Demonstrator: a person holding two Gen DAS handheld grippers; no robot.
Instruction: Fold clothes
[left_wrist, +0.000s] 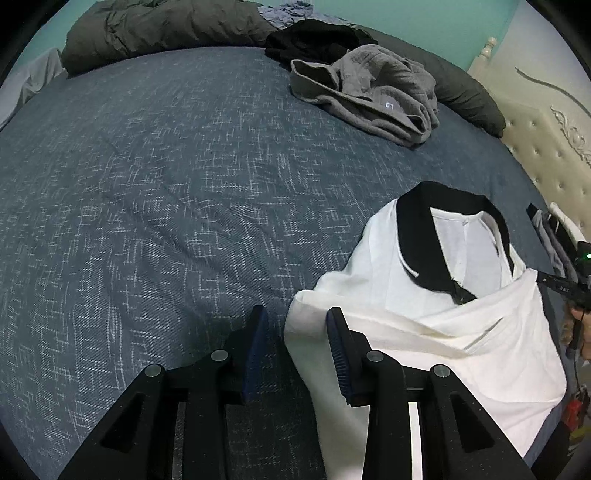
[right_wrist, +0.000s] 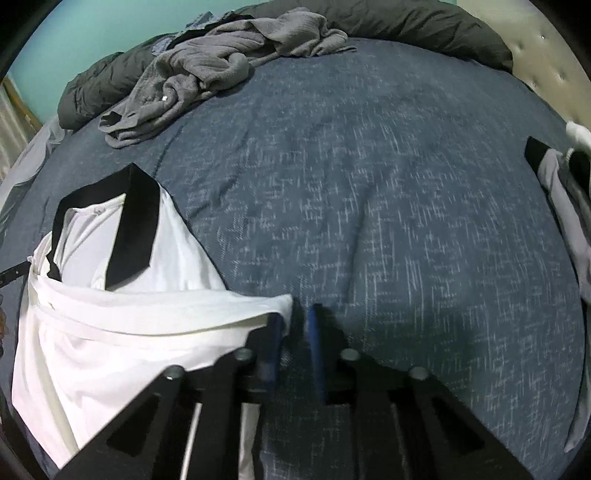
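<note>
The white shirt (left_wrist: 424, 314) with its black collar (left_wrist: 421, 236) lay partly folded on the near edge of the blue bedspread (left_wrist: 166, 192), collar toward the far side and a white fold drawn across below it. Your left gripper (left_wrist: 295, 325) stood at the shirt's left edge, its jaws parted with a clear gap; the right pad (left_wrist: 338, 354) sat over the white cloth, but nothing was pinched between the two. Your right gripper (right_wrist: 295, 317) sat at the shirt's right corner, jaws open by a narrow gap, the corner just beside its left pad (right_wrist: 273, 339), though blur hid whether they touched. Farther off lay a rumpled grey garment (left_wrist: 369, 92), a black garment (left_wrist: 314, 40) behind it, and a dark quilt (left_wrist: 159, 29) along the far side. A tufted headboard (left_wrist: 546, 147) rose at the right.
</note>
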